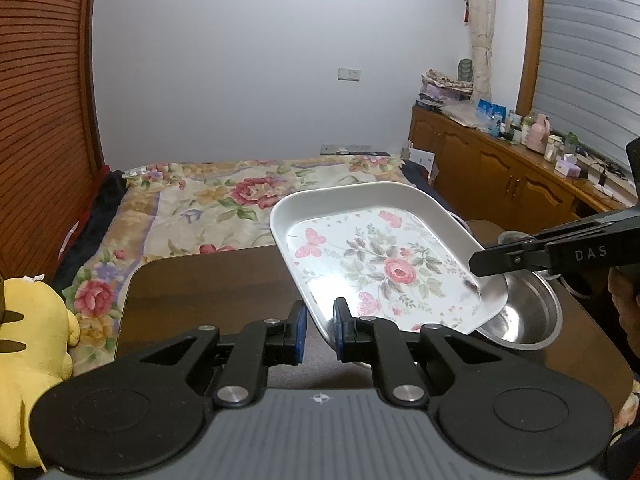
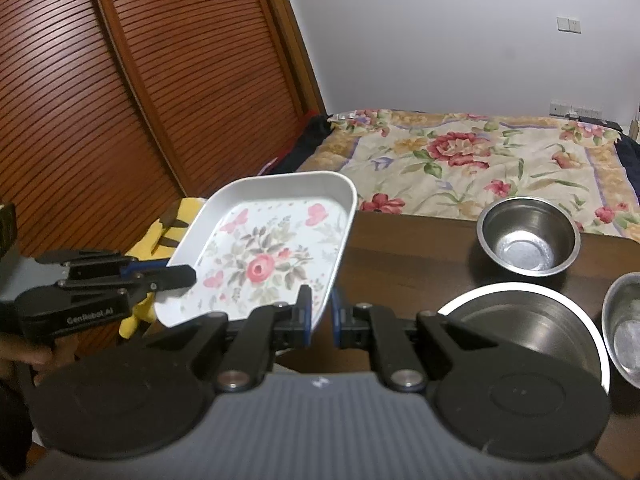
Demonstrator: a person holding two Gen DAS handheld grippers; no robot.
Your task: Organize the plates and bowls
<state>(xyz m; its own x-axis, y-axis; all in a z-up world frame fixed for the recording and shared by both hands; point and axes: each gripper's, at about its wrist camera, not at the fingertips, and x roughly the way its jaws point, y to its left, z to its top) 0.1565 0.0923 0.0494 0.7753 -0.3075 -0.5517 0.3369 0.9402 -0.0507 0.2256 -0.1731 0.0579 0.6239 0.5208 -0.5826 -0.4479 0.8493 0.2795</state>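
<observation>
Both wrist views look closely along their jaws, sharing the floral tray (image 1: pixel 380 256).

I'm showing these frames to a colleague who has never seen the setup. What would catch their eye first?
Probably the white rectangular tray with the pink rose and butterfly print, held tilted above the dark wooden table, gripped at opposite edges by the left gripper and right gripper. Next, the shiny steel bowls on the table to its right, and the floral bedspread behind.
</observation>
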